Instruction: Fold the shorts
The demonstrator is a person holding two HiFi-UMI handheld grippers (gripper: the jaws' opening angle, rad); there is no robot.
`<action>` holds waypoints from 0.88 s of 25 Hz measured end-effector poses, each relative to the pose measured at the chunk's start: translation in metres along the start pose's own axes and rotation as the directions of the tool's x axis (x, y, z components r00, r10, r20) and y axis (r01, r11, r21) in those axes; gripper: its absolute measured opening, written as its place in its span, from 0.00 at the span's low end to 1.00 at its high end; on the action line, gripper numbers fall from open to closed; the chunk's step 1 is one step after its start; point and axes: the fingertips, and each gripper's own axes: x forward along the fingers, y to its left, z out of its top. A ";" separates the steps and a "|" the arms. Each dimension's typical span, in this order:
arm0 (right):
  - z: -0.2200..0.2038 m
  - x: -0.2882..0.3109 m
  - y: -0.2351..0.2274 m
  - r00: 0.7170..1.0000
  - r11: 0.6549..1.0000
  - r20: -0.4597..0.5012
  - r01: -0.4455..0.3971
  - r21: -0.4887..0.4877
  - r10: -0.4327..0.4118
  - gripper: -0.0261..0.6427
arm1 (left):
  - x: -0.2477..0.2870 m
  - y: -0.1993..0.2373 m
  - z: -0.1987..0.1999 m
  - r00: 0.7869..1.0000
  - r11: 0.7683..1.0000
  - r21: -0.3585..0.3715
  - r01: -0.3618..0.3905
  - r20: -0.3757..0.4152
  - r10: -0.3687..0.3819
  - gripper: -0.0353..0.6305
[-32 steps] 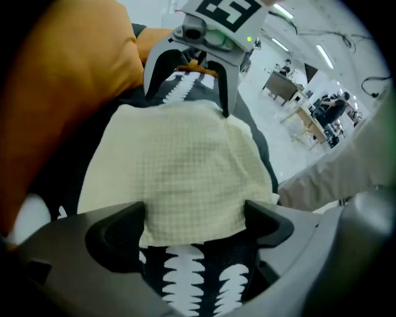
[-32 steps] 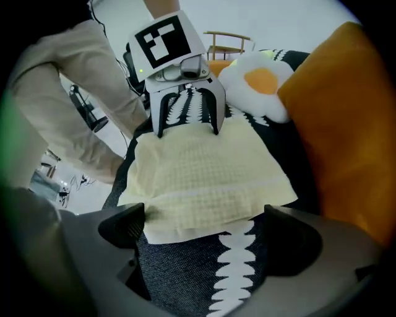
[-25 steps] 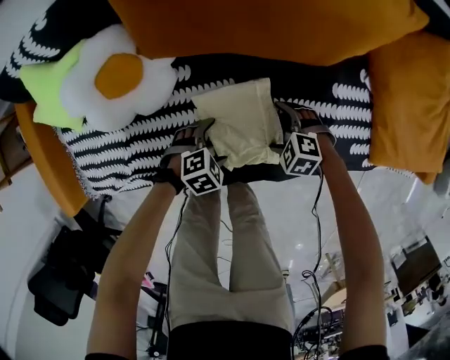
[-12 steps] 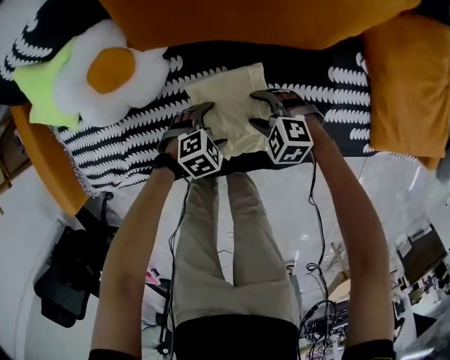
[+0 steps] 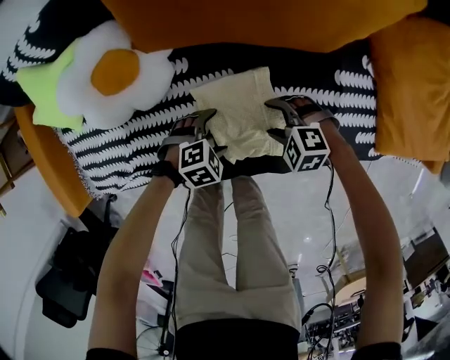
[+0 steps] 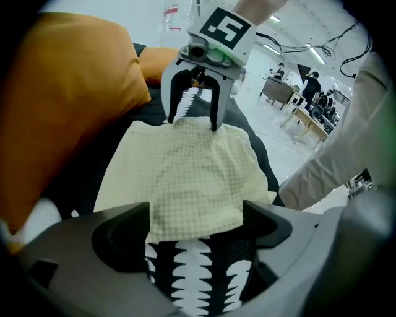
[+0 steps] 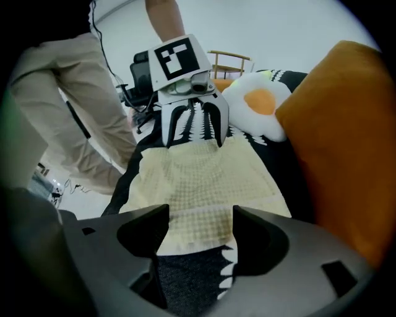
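Pale yellow shorts (image 5: pixel 239 121) lie folded into a small rectangle on the black-and-white blanket (image 5: pixel 126 151). My left gripper (image 5: pixel 211 130) stands at their left edge, jaws wide apart; in the left gripper view (image 6: pixel 197 229) the near hem of the shorts (image 6: pixel 185 179) lies flat between the pads without being pinched. My right gripper (image 5: pixel 278 118) stands at the opposite edge. Its jaws have just been opening a little after narrowing, and in the right gripper view (image 7: pixel 201 232) the edge of the shorts (image 7: pixel 204 176) lies loose between them. Each gripper faces the other across the cloth.
A fried-egg plush (image 5: pixel 116 74) and a lime green cushion (image 5: pixel 42 81) lie at the back left. A large orange pillow (image 5: pixel 267 21) runs along the back and another orange cushion (image 5: pixel 411 84) sits at the right. The person's legs (image 5: pixel 239 260) stand at the blanket's near edge.
The right gripper has lifted slightly at the shorts' right edge and its jaws stand narrower than a second ago. The left gripper and the folded shorts stay where they were.
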 end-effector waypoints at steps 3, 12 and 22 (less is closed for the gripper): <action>-0.016 0.006 0.004 1.000 0.999 -0.016 -0.003 0.035 0.004 0.54 | 0.014 0.000 -0.011 1.000 0.999 -0.030 0.011 -0.028 -0.012 0.76; -0.029 0.038 0.003 0.989 0.994 -0.107 -0.099 0.037 0.103 0.54 | 0.035 0.009 -0.014 0.999 0.999 -0.047 0.014 -0.051 -0.016 0.69; -0.028 0.047 0.009 0.977 0.994 -0.183 -0.112 0.000 0.110 0.51 | 0.037 0.006 -0.015 0.998 0.999 -0.026 -0.019 -0.056 0.018 0.57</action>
